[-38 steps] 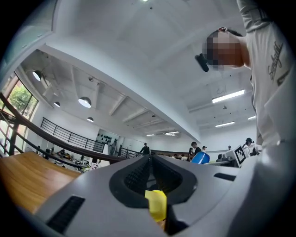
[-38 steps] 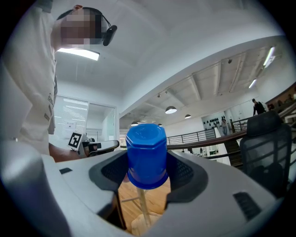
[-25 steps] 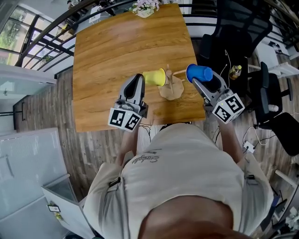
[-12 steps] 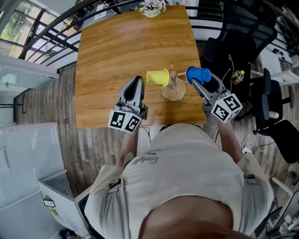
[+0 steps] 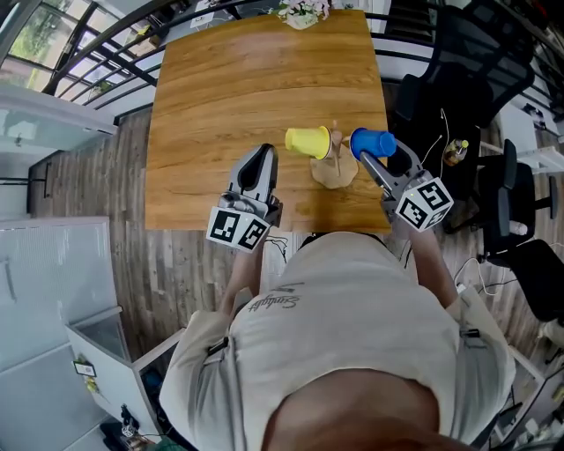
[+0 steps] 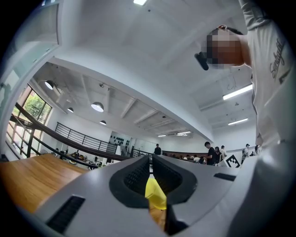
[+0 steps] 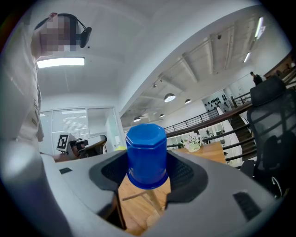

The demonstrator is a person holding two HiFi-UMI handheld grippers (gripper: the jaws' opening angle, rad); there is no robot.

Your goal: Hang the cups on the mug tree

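A yellow cup (image 5: 308, 141) hangs sideways on the left of the wooden mug tree (image 5: 335, 170), which stands near the front right of the wooden table (image 5: 229, 97). My right gripper (image 5: 368, 157) is shut on a blue cup (image 5: 374, 141), held just right of the tree. In the right gripper view the blue cup (image 7: 146, 155) sits bottom-up between the jaws, with a tree peg (image 7: 138, 196) below it. My left gripper (image 5: 263, 153) is shut and empty, left of the yellow cup. A slice of that yellow cup (image 6: 155, 194) shows behind its closed jaws.
A flower pot (image 5: 304, 11) stands at the table's far edge. Black office chairs (image 5: 458, 53) crowd the right side, with a bottle (image 5: 456, 151) among them. A railing (image 5: 97, 53) runs at the upper left. A white cabinet (image 5: 53, 291) stands at the left.
The right gripper has brought the blue cup closer to the mug tree and a little lower. The left gripper has drawn slightly away from the yellow cup.
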